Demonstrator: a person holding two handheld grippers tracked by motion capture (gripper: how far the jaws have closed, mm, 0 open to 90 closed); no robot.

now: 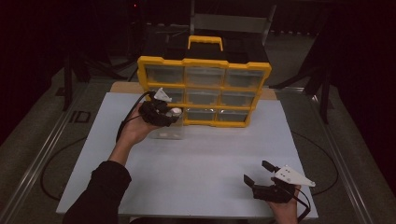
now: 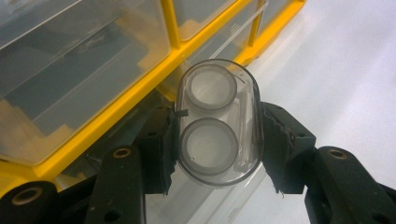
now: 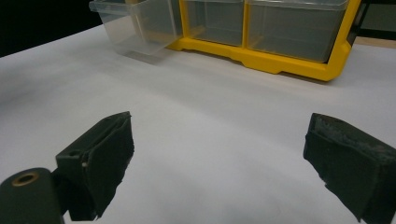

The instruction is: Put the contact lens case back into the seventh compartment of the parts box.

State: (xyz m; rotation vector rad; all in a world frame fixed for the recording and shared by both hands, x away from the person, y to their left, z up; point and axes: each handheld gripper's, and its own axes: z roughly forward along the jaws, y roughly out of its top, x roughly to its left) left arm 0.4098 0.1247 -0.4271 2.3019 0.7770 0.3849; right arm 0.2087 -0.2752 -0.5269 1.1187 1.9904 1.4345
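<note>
Left gripper view: fingers (image 2: 280, 144) clamped on clear oval case (image 2: 217, 121); right gripper (image 1: 258, 171) fingers wide apart.

The yellow plastic organiser with clear drawers (image 1: 204, 91) stands upright at the upper middle of the high view, at the back of the white flat surface (image 1: 201, 158). A clear plastic drawer (image 1: 167, 129) lies on the surface before its lower left corner, the small clear two-ringed plastic case (image 2: 218, 121) above it.
</note>
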